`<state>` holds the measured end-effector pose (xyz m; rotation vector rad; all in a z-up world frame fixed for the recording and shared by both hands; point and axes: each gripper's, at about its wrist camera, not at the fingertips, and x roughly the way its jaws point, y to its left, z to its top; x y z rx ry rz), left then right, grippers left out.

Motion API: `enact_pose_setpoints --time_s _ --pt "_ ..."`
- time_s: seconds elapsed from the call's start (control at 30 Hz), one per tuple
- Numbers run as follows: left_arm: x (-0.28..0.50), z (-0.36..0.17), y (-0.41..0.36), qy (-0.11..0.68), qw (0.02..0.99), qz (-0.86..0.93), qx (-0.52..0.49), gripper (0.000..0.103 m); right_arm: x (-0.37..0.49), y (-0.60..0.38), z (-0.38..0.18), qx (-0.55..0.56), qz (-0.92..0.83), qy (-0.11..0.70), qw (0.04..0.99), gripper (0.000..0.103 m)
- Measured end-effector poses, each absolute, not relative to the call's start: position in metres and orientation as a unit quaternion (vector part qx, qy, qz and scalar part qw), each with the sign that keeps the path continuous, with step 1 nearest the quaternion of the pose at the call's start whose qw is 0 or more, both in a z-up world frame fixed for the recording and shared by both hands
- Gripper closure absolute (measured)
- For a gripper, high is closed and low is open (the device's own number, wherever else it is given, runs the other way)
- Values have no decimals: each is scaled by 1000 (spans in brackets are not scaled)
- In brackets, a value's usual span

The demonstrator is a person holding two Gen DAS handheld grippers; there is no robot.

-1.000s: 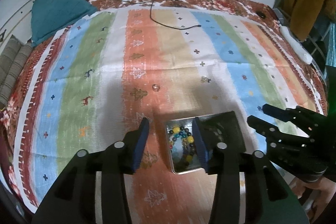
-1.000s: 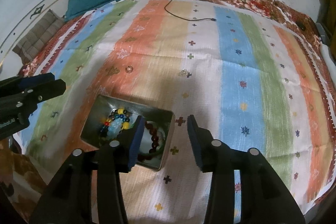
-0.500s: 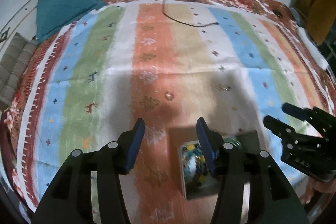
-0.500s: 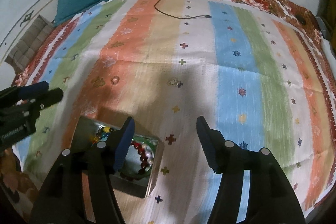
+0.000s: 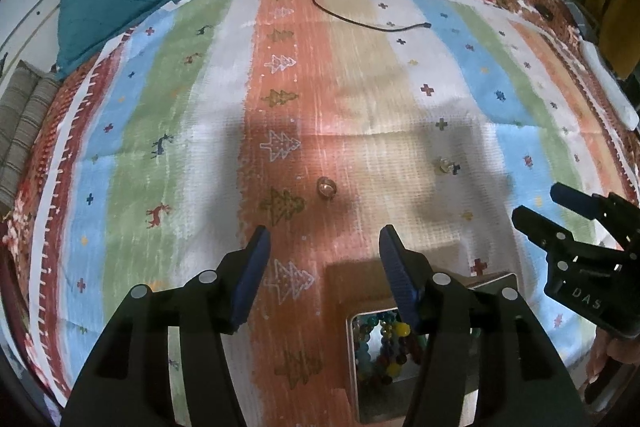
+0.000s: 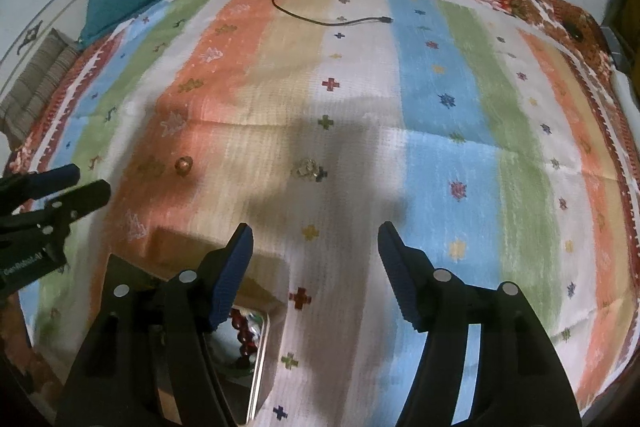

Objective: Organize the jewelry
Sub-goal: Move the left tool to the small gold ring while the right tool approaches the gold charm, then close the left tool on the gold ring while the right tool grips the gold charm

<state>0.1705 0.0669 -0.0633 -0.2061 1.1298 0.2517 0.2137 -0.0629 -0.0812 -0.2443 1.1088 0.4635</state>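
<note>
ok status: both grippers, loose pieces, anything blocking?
Left gripper and right gripper open, jaws just widened, nothing between. Ring and small cluster piece loose on striped cloth. Metal box holds bead bracelets. Path unobstructed.

Left gripper (image 5: 324,239): matte black plastic body, 2 angular arms tapering forward. Each fingertip carries a dark blue ribbed pad (image 5: 251,273). 4 round silver screw heads (image 5: 206,277) show on the arms, 2 per side. In the right wrist view its flank bears small white lettering, too blurred to read in full.

Right gripper (image 6: 316,249): same build, black arms, blue ribbed pads (image 6: 234,273), 4 silver screw heads (image 6: 441,275). Seen from the left wrist camera, its side shows small silver rivets and pale letters "DAS".

A person's hand (image 5: 612,355) shows at the frame edge beneath the right gripper; no sleeve is visible.
</note>
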Motion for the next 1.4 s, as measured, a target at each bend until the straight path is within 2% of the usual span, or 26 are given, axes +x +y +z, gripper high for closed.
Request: enact_pose_setpoints --time_s 1.4 --pt "229 -115 85 578 803 119 -83 45 268 -24 -137 -152 198 555 793 38"
